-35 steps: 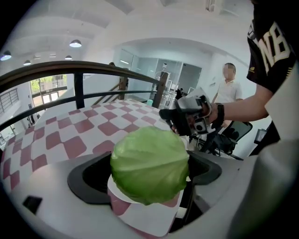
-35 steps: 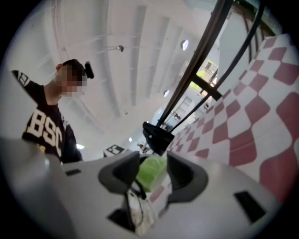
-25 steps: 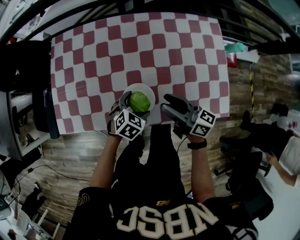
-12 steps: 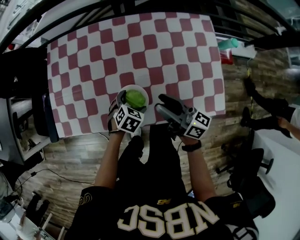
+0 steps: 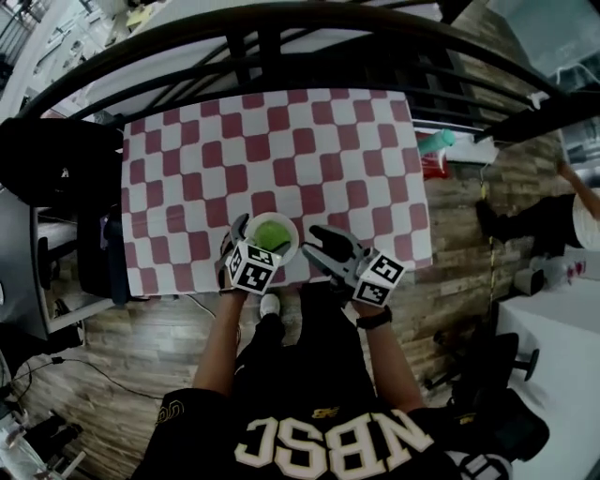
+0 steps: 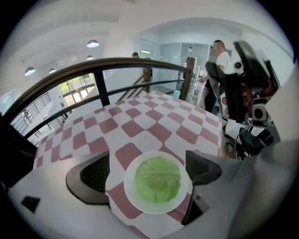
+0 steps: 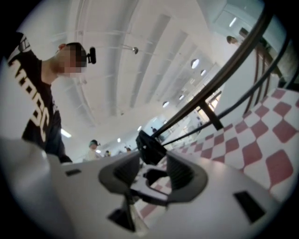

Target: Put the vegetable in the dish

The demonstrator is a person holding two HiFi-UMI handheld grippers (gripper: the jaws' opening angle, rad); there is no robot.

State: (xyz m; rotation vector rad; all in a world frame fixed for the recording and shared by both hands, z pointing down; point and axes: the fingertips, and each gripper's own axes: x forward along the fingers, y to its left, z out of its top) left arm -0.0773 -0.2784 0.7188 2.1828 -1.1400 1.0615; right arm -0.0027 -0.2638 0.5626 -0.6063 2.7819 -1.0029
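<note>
A green leafy vegetable (image 5: 272,232) lies in a round white dish (image 5: 292,226) near the front edge of the red-and-white checkered table (image 5: 281,150). My left gripper (image 5: 261,241) hovers over the dish, open. In the left gripper view its two black fingers (image 6: 96,173) stand on either side of the dish (image 6: 135,203), and the vegetable (image 6: 158,179) rests loose between them. My right gripper (image 5: 315,246) is just right of the dish, tilted towards it, open and holding nothing. The right gripper view has its jaws (image 7: 152,175) apart, aimed at the left gripper.
A dark railing (image 5: 281,23) curves over the table's far side. A black bulky object (image 5: 56,159) stands at the table's left. A teal bottle (image 5: 437,142) and a red item (image 5: 433,167) sit off the right edge. A machine (image 6: 250,79) stands to the right.
The head view has pulled back and the table now looks smaller. The vegetable stays in the dish. Both grippers keep their places beside it at the table's front edge.
</note>
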